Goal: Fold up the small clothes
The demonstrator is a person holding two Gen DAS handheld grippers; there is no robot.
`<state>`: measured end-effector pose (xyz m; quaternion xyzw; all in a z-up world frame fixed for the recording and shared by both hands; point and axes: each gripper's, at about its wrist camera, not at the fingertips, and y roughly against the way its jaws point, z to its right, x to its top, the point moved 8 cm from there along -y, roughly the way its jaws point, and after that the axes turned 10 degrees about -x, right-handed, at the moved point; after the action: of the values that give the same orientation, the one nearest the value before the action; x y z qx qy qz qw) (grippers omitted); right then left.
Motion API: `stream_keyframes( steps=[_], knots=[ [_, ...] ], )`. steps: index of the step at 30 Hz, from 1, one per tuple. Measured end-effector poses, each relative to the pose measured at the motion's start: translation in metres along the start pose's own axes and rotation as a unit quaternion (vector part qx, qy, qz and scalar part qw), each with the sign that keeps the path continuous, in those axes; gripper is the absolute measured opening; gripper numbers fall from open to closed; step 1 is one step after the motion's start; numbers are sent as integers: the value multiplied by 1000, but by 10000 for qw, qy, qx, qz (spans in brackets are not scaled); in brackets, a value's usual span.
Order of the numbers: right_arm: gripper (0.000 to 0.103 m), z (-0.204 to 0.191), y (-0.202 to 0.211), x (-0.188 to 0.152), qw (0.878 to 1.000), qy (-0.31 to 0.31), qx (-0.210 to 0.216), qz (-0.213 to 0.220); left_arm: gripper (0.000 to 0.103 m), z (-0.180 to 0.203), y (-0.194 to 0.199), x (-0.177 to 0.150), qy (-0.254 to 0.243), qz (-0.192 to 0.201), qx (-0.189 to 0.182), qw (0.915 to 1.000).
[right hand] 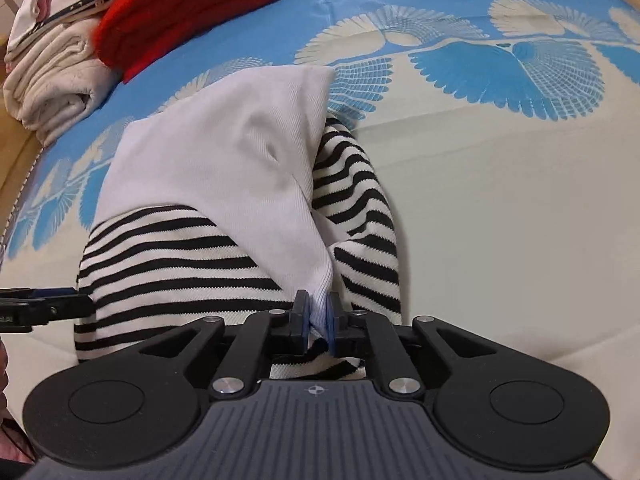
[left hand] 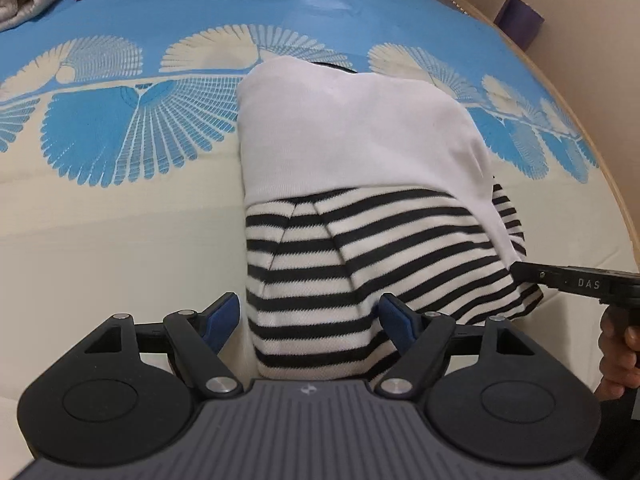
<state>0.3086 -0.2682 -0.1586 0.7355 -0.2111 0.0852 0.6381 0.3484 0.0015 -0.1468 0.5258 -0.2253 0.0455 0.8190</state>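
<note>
Striped garment (left hand: 320, 264) lay on the bedspread (left hand: 120, 208), part folded, its white portion (left hand: 344, 128) turned back over the stripes. Right gripper (right hand: 319, 320) had its jaws nearly closed, pinching a gathered corner of the white fabric at the near right edge. Left gripper (left hand: 310, 316) stood wide open, jaws straddling the near striped edge with nothing clamped (pads not pressing cloth, as far as visible). Judgement: left should close on the matching near-left corner before any lift, so both corners travel together; carry the edge level and lay it square to avoid a skewed fold. Folded red item (right hand: 192, 4) sat well apart.
</note>
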Motion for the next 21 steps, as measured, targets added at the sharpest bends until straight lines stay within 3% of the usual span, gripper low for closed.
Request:
stream_keyframes(
  steps=[4,6,9,14,16,21],
  knots=[
    [17,1,-8,-1,9997,164,-167,-112,85,-10,-14,-10,207,-235,143,9994],
    [31,6,-13,-4,9989,274,-335,-188,85,-8,-11,-8,247,-163,186,9994],
    [35,11,-4,-1,9986,227,-466,-45,85,0,5,-5,188,134,370,9990],
    [51,16,39,8,9967,-46,-528,607,85,18,40,-8,68,474,790,9957],
    [52,12,61,6,9951,10,-466,875,86,30,61,-10,-40,681,955,9931],
    [62,2,130,-12,9865,50,-254,1620,94,66,112,-36,-152,1185,1064,9871]
  ],
)
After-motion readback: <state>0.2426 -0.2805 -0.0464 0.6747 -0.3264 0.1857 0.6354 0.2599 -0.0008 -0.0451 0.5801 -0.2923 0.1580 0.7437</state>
